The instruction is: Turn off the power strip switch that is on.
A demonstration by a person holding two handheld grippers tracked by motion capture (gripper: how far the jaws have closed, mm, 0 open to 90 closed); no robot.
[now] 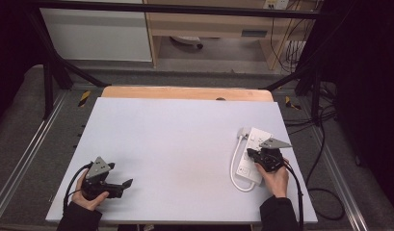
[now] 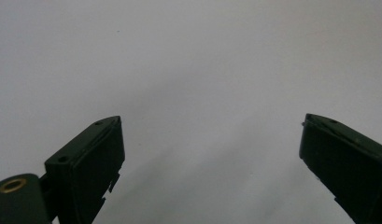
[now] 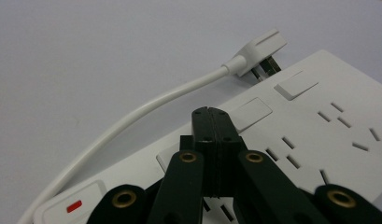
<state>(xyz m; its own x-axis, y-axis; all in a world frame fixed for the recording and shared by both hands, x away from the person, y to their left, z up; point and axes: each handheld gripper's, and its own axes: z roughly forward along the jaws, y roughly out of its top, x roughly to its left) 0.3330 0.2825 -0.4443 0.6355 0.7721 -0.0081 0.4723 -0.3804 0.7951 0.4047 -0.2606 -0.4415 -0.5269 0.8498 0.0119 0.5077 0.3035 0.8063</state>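
A white power strip (image 1: 256, 138) lies at the right of the white table (image 1: 175, 144), and its sockets and rocker switches (image 3: 296, 84) face up. Its white cord (image 3: 146, 105) loops round the left side to a plug (image 3: 261, 51) lying loose by the far end of the strip (image 3: 328, 116). My right gripper (image 3: 210, 111) is shut with nothing between its jaws, and its tips sit just over a switch on the strip. From above, the right gripper (image 1: 251, 153) lies across the strip's middle. My left gripper (image 1: 121, 174) is open over bare table at the front left, its jaws (image 2: 212, 119) wide apart and empty.
A switch with a red mark (image 3: 74, 205) is at the near end of the strip. A wooden edge (image 1: 185, 92) runs behind the table. Black frame bars (image 1: 55, 67) and cables (image 1: 320, 144) surround the table on the grey floor.
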